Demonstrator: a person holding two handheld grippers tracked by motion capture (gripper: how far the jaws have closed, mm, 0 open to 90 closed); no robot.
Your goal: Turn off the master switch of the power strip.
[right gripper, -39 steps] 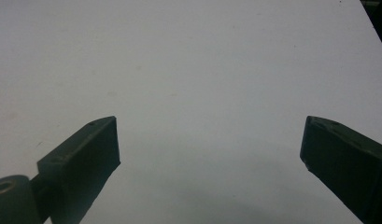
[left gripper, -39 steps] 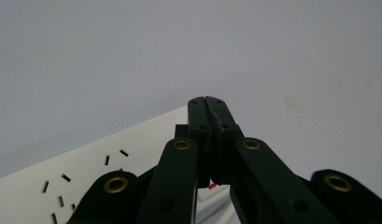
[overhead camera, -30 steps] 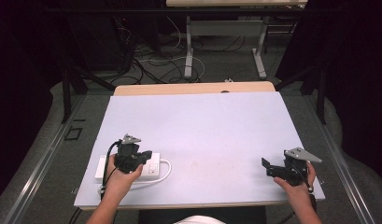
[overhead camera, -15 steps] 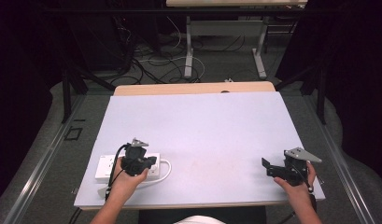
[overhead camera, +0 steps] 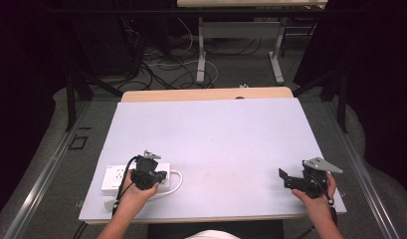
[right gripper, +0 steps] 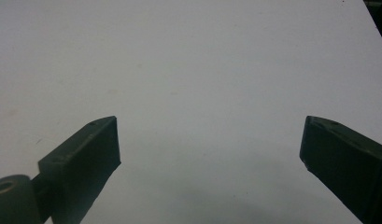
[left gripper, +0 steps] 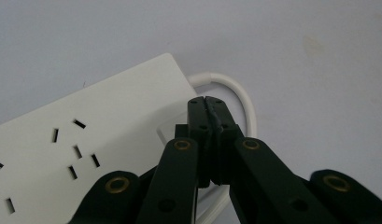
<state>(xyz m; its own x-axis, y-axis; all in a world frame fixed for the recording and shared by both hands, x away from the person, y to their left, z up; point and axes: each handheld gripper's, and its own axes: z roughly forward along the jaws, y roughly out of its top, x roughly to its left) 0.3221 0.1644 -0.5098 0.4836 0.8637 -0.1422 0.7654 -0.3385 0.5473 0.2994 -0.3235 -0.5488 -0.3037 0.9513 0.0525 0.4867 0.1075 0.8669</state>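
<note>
Near the front-left corner of the table point(overhead camera: 216, 129), a matte pale sheet, lies your white plastic power strip point(overhead camera: 114, 178), flat and rectangular, its smooth white cord point(overhead camera: 177, 180) looping at the right end. Your left gripper point(left gripper: 208, 103) sits over that end, jaws pressed together on nothing. Near the front-right corner, your right gripper point(right gripper: 209, 140) has jaws spread wide, empty.

one table point(overhead camera: 216, 134) with a white top. one white power strip point(overhead camera: 113, 178) with one white cord point(overhead camera: 177, 180) looped at its end. two grippers: a left gripper point(overhead camera: 158, 175) and a right gripper point(overhead camera: 285, 178). two hands hold them, a left hand point(overhead camera: 136, 193) and a right hand point(overhead camera: 314, 199).
</note>
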